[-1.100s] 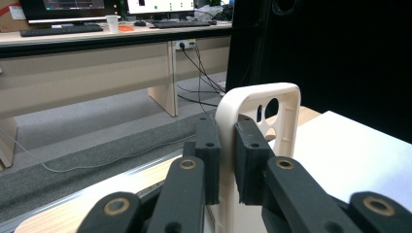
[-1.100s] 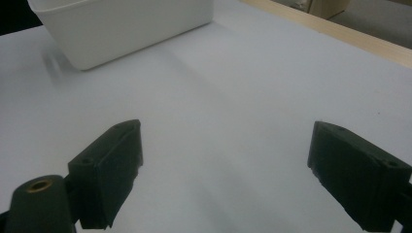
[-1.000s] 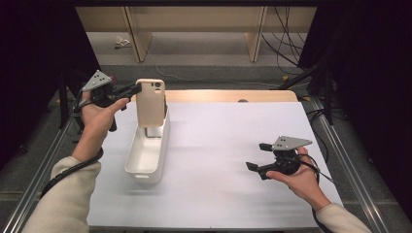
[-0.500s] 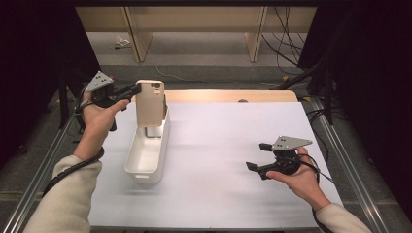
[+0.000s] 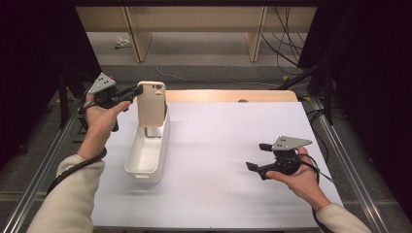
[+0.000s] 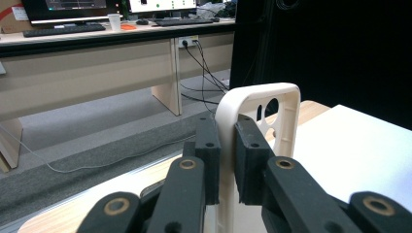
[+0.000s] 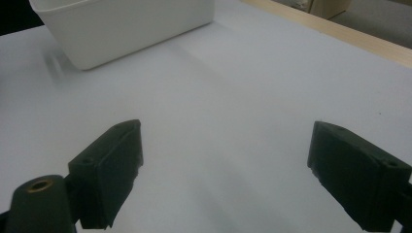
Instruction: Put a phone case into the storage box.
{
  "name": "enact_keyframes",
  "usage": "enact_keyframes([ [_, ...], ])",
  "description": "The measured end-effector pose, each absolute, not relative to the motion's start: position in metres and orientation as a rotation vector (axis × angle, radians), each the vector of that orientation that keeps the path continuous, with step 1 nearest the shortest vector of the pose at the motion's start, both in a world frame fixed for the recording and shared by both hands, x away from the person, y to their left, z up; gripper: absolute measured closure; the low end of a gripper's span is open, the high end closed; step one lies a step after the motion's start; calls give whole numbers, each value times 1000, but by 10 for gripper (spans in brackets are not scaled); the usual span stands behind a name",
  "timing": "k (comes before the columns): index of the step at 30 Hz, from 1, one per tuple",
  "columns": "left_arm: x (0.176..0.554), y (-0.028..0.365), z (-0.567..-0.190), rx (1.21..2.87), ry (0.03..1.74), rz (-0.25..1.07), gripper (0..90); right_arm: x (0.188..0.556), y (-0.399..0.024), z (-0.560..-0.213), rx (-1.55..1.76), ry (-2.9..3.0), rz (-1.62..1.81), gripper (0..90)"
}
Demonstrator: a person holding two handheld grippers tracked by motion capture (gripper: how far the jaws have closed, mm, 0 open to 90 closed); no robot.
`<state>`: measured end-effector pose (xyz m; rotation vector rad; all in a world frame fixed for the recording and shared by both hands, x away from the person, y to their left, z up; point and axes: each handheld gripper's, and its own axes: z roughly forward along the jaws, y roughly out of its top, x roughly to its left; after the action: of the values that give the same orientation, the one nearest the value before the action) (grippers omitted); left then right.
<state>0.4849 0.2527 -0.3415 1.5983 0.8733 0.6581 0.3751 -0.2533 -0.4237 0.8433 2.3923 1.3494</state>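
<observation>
left gripper [image 5: 136, 91] pinched on the edge of a beige phone case [image 5: 151, 104], held upright over the far end of the white bin [image 5: 145, 158]; camera cutouts plain in left gripper view; right gripper [image 5: 257, 156] spread wide, nothing between, over bare white tabletop [image 5: 218, 145] well apart from bin.

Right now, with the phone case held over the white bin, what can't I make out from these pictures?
- Phone case: its lower end, high view, hidden inside the white bin; whether it touches the floor is unclear.
- Same case: bottom cut off by the left gripper view's edge, behind the left gripper.
- Bin: top cut off, right gripper view.
- Right gripper: pads too small, high view.
</observation>
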Motion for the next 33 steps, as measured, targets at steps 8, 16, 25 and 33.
enact_keyframes([
  [8,488,252,-345,1608,881,664,814,375,-253,-423,842,2393,1351,138],
  [16,490,251,-348,1615,885,663,814,375,-253,-423,840,2395,1351,138],
  [25,493,254,-354,1623,899,660,814,375,-254,-423,839,2395,1352,140],
  [33,494,255,-358,1624,906,654,814,375,-253,-424,838,2396,1352,142],
])
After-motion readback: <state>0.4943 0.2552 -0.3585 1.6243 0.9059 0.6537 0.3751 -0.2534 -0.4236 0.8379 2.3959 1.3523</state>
